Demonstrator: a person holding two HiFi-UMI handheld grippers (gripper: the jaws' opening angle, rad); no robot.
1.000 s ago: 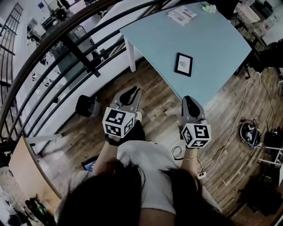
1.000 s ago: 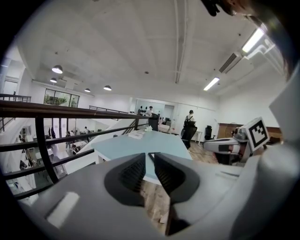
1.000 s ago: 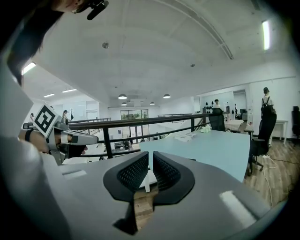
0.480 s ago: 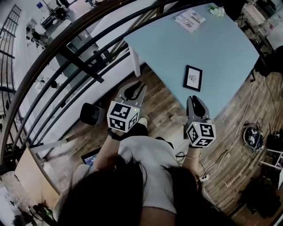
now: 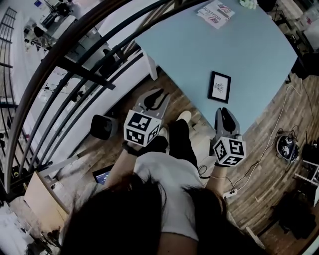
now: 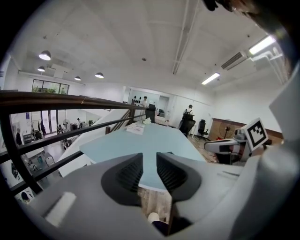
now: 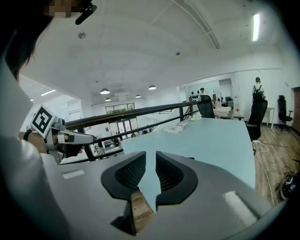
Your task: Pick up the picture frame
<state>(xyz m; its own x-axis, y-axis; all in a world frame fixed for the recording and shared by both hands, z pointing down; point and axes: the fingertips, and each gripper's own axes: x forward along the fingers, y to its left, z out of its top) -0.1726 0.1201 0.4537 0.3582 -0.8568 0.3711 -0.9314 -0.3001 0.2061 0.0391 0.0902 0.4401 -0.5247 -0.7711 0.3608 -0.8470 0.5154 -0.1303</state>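
Note:
The picture frame (image 5: 220, 86), black-edged with a white mat, lies flat on the light blue table (image 5: 199, 45) close to its near edge. My right gripper (image 5: 224, 110) hovers just short of that edge, a little nearer me than the frame. Its jaws have just been opening and now stand slightly apart with nothing between them (image 7: 150, 158). My left gripper (image 5: 159, 92) hangs over the wooden floor left of the table's corner, open and empty (image 6: 149, 158). Neither gripper touches the frame.
Printed papers (image 5: 215, 11) lie at the table's far end. A dark metal railing (image 5: 75, 69) runs along the left. A black round stool (image 5: 103, 126) stands by my left side. Cables and a round device (image 5: 286, 148) lie on the floor at right.
Both grippers have moved forward toward the table's near edge. The frame now lies closer to the right gripper's tip.

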